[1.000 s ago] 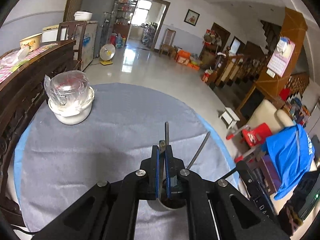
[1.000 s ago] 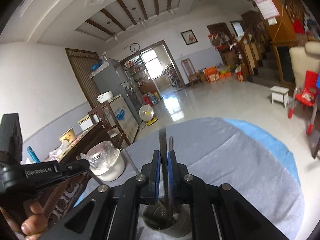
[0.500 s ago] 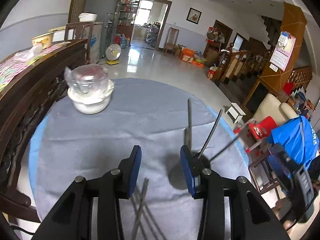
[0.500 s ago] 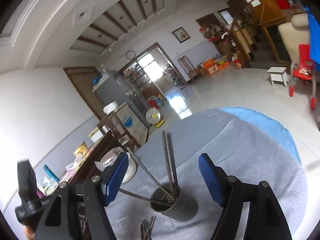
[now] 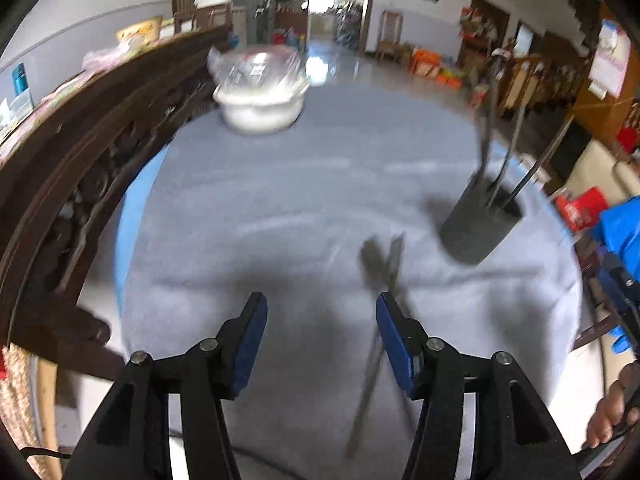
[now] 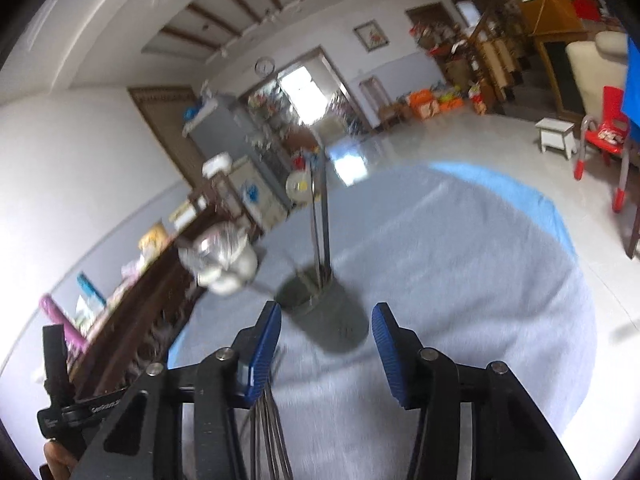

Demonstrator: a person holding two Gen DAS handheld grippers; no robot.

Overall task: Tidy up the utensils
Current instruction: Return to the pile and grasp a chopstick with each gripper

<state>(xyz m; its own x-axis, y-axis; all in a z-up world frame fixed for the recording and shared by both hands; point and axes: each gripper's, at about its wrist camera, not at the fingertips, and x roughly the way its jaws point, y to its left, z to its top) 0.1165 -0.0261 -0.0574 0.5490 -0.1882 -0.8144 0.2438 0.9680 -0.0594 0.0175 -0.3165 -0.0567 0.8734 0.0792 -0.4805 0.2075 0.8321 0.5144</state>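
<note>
- Left tongs (image 5: 318, 322): spread wide, blue pads apart, nothing between them; they hang above the grey cloth (image 5: 280, 200) that covers the round counter (image 5: 132, 184).
- Loose utensils (image 5: 380, 276): a crossed pair of long metal pieces lies flat on the cloth, just ahead of and partly beneath the right-hand finger of the left tongs. Motion blur hides which kind of utensil each one is.
- Utensil holder (image 5: 478, 226): a dark cylindrical cup standing on the cloth, ahead and to the right of the left tongs and clear of them. Several thin metal handles (image 5: 490, 152) rise from it and lean outward.
- Right tongs (image 6: 326, 344): likewise spread, gripping nothing. In the right wrist view the utensil holder (image 6: 332, 320) sits just ahead of the fingertips, framed in the gap between them but not touched; two upright handles (image 6: 322, 220) stand in it.
- Further loose metal pieces (image 6: 266, 428) lie on the cloth under the left-hand finger of the right tongs.
- White pot (image 5: 262, 106): topped with clear plastic wrap, it stands at the far left part of the counter beside a dark wooden rail (image 5: 80, 128), well apart from both tongs.
</note>
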